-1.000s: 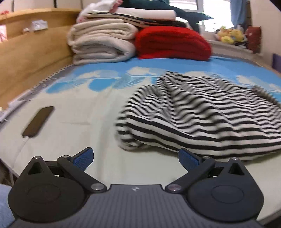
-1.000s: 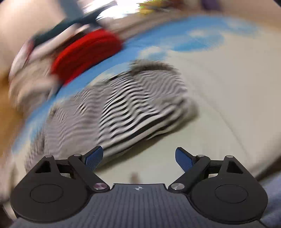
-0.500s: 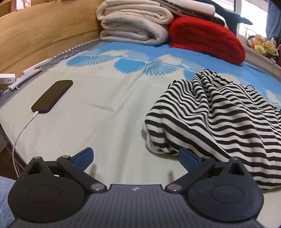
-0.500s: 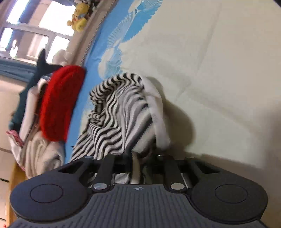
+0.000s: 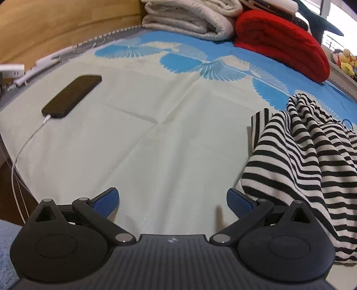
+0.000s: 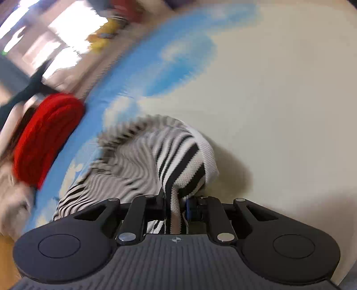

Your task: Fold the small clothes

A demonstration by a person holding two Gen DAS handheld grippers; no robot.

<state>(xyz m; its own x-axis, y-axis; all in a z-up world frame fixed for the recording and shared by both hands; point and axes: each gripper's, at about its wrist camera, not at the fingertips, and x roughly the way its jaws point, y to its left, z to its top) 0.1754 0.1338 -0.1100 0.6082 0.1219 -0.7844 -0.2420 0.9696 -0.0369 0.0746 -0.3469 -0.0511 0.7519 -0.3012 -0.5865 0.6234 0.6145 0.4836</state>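
1. Two handheld tools work over a bed point(image 5: 169, 138) covered in a pale sheet with blue wing prints.
2. Far left, a dark phone point(image 5: 72, 96) lies flat on the sheet, its white charging cable point(image 5: 24, 145) trailing off the bed's edge.
3. The left tool point(image 5: 173, 200) hovers over bare sheet with its blue pads spread wide, released and grasping nothing.
4. Just right of it, the black-and-white striped garment point(image 5: 299, 169) is bunched and partly lifted; its near edge hangs close beside the tool's right pad.
5. At the back, folded cream blankets point(image 5: 189, 17) and a red blanket point(image 5: 281, 42) are stacked.
6. The right tool point(image 6: 176, 207) is clenched on a fold of the striped garment's edge, the cloth pinched between its pads and draping away towards the bed; its jaws have just been closing on that fold.
7. The step looks like lifting the garment to spread it flat before folding.
8. Next, the left tool likely needs to reach rightwards, pinch an opposite edge, and pull the cloth taut.
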